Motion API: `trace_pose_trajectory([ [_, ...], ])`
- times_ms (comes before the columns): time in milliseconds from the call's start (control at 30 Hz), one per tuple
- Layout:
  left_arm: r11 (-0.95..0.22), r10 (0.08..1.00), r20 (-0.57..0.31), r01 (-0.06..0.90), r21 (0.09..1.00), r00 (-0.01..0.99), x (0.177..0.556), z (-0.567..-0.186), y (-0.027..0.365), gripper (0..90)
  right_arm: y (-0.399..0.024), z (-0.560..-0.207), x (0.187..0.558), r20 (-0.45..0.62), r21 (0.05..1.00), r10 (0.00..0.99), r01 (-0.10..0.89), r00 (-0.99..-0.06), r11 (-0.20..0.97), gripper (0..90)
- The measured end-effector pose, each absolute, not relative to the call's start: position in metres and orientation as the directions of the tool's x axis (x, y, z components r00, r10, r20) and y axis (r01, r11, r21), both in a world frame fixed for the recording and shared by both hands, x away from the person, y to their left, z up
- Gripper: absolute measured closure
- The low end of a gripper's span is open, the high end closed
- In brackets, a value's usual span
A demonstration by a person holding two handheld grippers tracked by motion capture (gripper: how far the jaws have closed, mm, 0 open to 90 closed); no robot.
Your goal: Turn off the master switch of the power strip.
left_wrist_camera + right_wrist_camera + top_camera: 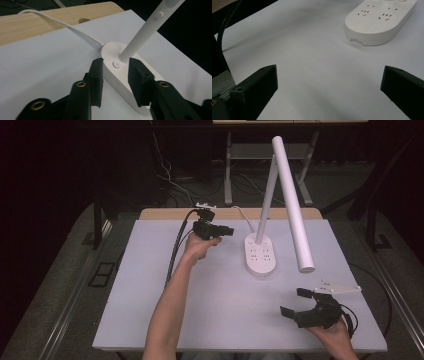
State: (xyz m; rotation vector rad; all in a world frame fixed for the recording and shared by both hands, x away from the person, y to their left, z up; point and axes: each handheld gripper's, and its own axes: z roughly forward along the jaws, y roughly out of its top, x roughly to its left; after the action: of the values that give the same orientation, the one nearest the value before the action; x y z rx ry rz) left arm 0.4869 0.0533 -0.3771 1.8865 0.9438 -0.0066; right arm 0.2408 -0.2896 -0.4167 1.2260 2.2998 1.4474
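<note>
Desk lamp (260, 255) at table centre, toward one o'clock. Left gripper (115, 75) parted, empty, hovering over power button (116, 64). Right gripper (295, 301) spread wide. Rigid, top-heavy; best gripped low on stem.

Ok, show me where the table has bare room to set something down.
Widest bare patch: the near middle of the table, between the person's left forearm and the right gripper. The left side, beyond that forearm, is also free. It is crowded at the far middle, where the left gripper hovers beside the lamp base and its cord.
</note>
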Motion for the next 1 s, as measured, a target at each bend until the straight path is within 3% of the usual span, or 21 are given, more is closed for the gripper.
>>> trace_pose_trajectory([
  [333, -0.216, 0.568, -0.386, 0.584, 0.782, 0.727, 0.465, -0.353, 0.085, 26.8, -0.289, -0.417, 0.241, 0.274, 0.808, 0.704, 0.554, -0.655, 0.201, 0.2],
  [1000, -0.222, 0.561, -0.341, 0.533, 0.816, 0.755, 0.398, -0.342, 0.129, 0.0, -0.287, -0.418, 0.242, 0.266, 0.807, 0.700, 0.551, -0.662, 0.214, 0.2],
])
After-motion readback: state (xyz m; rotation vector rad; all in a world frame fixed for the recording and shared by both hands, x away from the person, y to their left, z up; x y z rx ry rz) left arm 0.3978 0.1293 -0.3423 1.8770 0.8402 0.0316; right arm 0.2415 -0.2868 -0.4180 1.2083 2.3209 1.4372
